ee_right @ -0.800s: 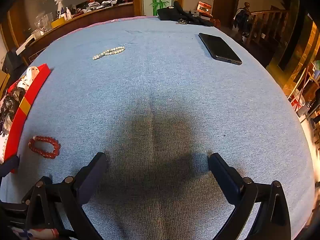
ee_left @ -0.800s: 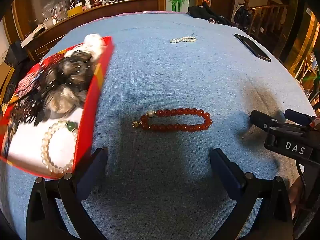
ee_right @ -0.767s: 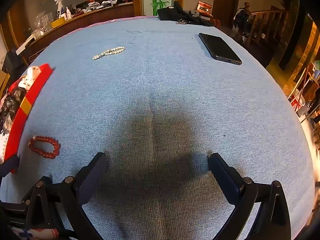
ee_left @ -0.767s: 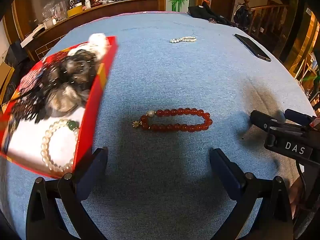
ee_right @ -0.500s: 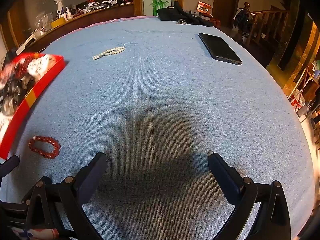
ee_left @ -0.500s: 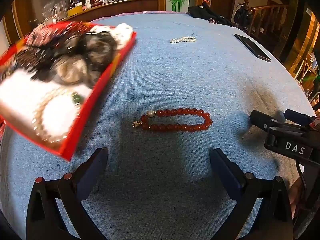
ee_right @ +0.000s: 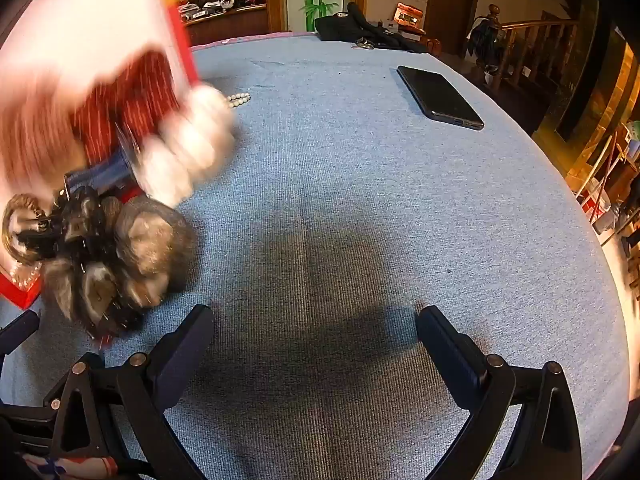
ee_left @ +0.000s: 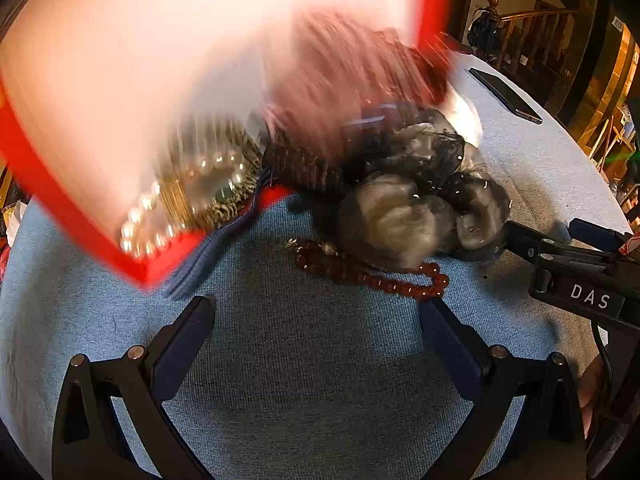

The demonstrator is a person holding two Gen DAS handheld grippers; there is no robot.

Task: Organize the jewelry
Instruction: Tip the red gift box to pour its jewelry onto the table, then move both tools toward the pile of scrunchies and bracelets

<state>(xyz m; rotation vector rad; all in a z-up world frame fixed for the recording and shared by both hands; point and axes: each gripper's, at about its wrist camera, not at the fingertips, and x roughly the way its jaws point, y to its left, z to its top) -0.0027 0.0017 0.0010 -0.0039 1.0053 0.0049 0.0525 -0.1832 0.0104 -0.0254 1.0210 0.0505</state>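
Both grippers hover over a blue-clothed desk (ee_right: 360,208), each with fingers spread as wide as they go and nothing between them. Just beyond the left gripper (ee_left: 316,320), a red bead bracelet (ee_left: 372,274) lies on the cloth ahead of the fingertips, its far side partly under a heap of grey-brown furry hair clips (ee_left: 416,200). To the left of and beyond those fingers, a red box (ee_left: 132,152) with a white interior is tipped steeply, badly blurred, with a pearl bracelet (ee_left: 176,204) at its lower corner and dark red items spilling past its edge. The right gripper (ee_right: 314,336) has bare cloth between its fingers; the furry heap sits beyond its left finger. Farther off lie a small pale bead bracelet (ee_right: 239,99), partly hidden by white fluff, and, to the right, a black phone (ee_right: 439,97).
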